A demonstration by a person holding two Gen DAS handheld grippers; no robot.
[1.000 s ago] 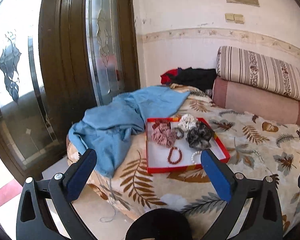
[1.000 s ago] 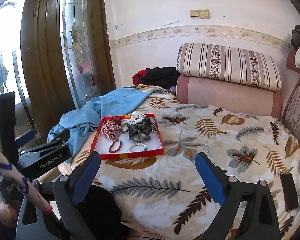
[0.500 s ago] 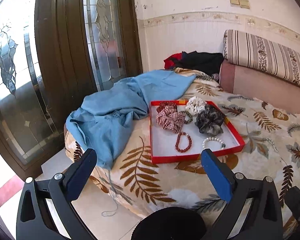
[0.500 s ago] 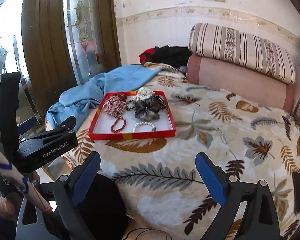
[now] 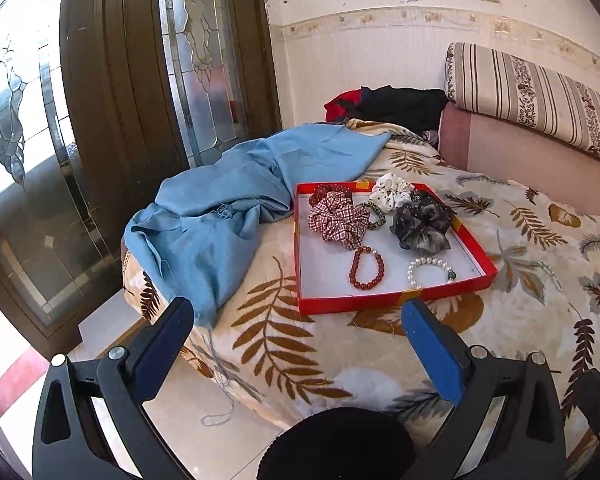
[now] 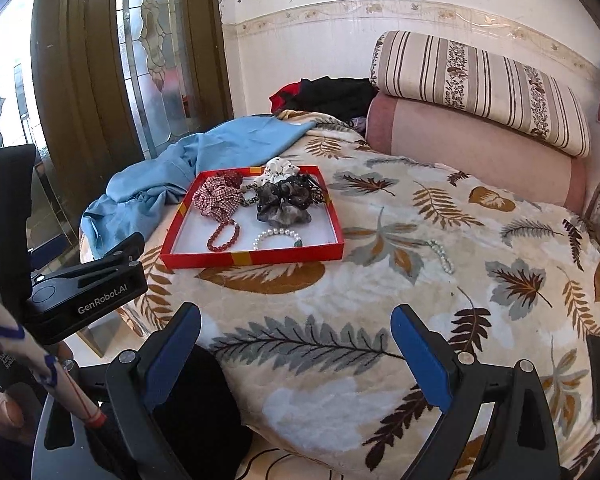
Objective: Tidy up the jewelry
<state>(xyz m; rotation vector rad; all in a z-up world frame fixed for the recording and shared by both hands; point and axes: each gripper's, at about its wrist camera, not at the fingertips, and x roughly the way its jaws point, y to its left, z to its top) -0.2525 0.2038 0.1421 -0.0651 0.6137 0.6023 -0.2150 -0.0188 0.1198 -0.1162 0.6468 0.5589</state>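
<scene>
A red tray (image 5: 380,303) (image 6: 252,258) lies on the leaf-print bed. In it are a red bead bracelet (image 5: 366,267) (image 6: 223,236), a white pearl bracelet (image 5: 430,272) (image 6: 278,238), a red checked scrunchie (image 5: 337,220) (image 6: 216,198), a grey scrunchie (image 5: 420,224) (image 6: 284,200) and a white scrunchie (image 5: 392,196) (image 6: 278,166). A loose pearl strand (image 5: 550,274) (image 6: 442,256) lies on the blanket right of the tray. My left gripper (image 5: 296,344) is open and empty, just short of the tray. My right gripper (image 6: 296,344) is open and empty, over the bed's front edge.
A blue cloth (image 5: 236,216) (image 6: 172,184) is heaped left of the tray. Striped and pink cushions (image 6: 476,120) line the back, with dark clothes (image 5: 392,106) in the corner. A dark phone (image 6: 598,376) lies at the right. Glass doors (image 5: 100,120) stand left.
Both grippers have moved closer to the bed and tilted down, so the tray looks larger. Both stay open and empty. Nothing on the bed has moved.
</scene>
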